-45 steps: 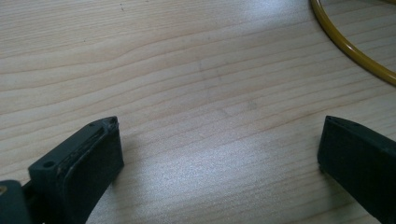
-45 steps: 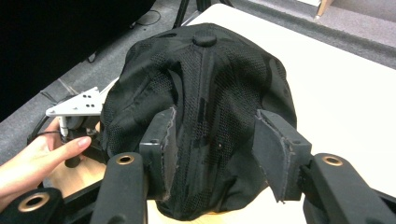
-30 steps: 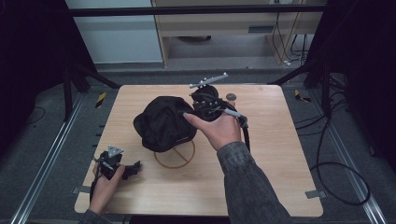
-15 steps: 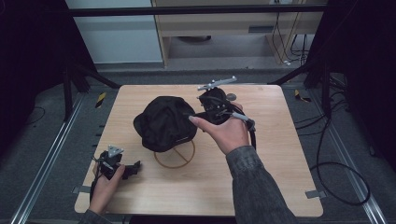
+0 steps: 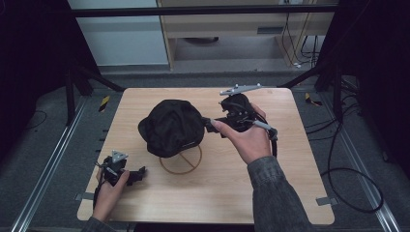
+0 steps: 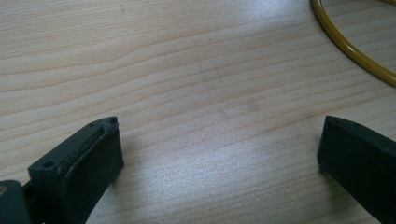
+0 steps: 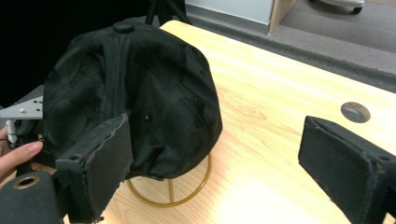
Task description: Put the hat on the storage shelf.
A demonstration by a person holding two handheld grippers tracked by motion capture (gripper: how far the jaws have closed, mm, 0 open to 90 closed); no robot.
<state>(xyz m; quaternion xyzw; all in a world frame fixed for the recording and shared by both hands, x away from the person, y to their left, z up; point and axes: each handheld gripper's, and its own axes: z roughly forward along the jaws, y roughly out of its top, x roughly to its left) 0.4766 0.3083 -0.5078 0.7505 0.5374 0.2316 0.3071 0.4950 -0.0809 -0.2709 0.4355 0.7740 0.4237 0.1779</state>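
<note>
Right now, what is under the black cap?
A yellow wire stand: its ring base lies on the wooden table below the black cap. The cap hides the stand's upper part.

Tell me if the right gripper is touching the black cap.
Cannot tell. In the right gripper view, one pad of the right gripper overlaps the black cap; no gap shows.

Cap (image 5: 171, 126) sits on a wire stand (image 5: 182, 159) near the middle of the tabletop (image 5: 290, 193), a little toward the left edge. Stand's ring base shows on the near side of the cap. Right gripper (image 5: 212, 126) just right of the cap, apart from it. Left gripper (image 5: 140, 174) near the front left corner, well apart from the cap, left of the ring.
</note>
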